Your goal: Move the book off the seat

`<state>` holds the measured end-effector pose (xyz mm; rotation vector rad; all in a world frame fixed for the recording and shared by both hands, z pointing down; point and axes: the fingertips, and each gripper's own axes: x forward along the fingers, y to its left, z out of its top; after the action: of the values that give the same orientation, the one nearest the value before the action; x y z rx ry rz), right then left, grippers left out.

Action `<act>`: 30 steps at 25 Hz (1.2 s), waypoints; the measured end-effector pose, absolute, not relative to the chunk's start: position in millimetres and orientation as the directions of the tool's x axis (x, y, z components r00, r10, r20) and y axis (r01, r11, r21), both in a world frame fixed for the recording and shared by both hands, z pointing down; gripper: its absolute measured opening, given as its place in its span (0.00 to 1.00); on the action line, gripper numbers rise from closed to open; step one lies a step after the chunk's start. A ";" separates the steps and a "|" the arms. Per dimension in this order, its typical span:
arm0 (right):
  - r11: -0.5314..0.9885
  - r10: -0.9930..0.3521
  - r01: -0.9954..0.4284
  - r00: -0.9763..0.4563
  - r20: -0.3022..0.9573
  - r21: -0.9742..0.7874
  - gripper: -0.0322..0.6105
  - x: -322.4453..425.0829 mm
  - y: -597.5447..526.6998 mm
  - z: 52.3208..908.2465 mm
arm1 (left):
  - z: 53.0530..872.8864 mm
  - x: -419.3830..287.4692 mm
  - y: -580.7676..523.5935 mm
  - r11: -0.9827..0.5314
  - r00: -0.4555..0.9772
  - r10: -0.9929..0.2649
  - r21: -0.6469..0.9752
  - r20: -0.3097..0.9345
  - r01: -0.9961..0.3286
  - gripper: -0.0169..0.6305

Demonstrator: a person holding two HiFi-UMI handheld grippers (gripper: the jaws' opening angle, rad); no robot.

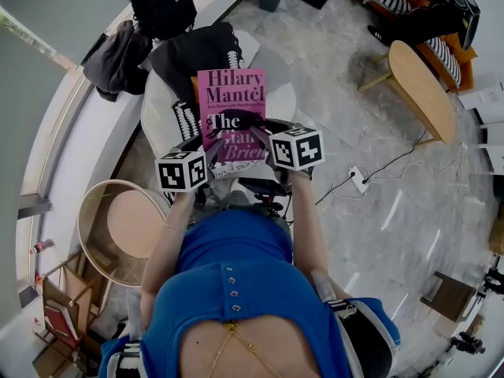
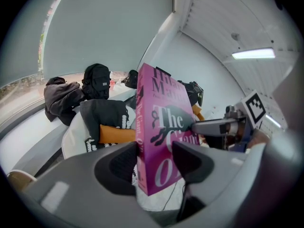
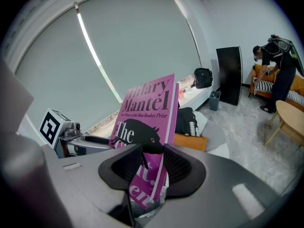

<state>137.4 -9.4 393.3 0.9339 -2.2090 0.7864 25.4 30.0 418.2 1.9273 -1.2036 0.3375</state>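
Seat (image 1: pixel 279 81) shows only as a pale rim and a grey patch beyond the grippers. Most of it is covered by dark clothing (image 1: pixel 193 53) and the pink book (image 1: pixel 231 105). The book's near end is hidden behind both marker cubes. Its long axis runs away from the person, title end farthest out, front cover upward. The left gripper (image 2: pixel 154 158) is clamped on the spine edge and the right gripper (image 3: pixel 152 161) on the opposite edge, so the book juts out ahead of both.
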 end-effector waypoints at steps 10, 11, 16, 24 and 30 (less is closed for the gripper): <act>0.565 -0.422 -0.777 -0.561 0.712 -0.278 0.27 140.2 -11.0 391.5 | 416.8 27.8 27.2 -0.218 0.515 -0.617 0.500 0.595 -0.838 0.38; 0.564 -0.424 -0.778 -0.561 0.712 -0.277 0.27 140.5 -11.2 391.3 | 416.5 27.8 26.7 -0.220 0.515 -0.618 0.499 0.594 -0.838 0.38; 0.558 -0.425 -0.781 -0.559 0.712 -0.279 0.27 143.0 -10.5 391.7 | 416.6 30.2 26.7 -0.222 0.519 -0.615 0.501 0.594 -0.837 0.38; 0.563 -0.425 -0.778 -0.560 0.711 -0.277 0.27 142.2 -12.2 390.6 | 416.9 30.2 25.9 -0.213 0.514 -0.618 0.503 0.595 -0.838 0.38; 0.588 -0.406 -0.760 -0.573 0.712 -0.277 0.27 150.5 -10.8 387.8 | 413.9 39.8 30.8 -0.184 0.493 -0.635 0.503 0.595 -0.845 0.38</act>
<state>150.5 -10.8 387.8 0.9219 -2.2187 0.7728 39.8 30.8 413.9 1.9083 -1.2255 0.3198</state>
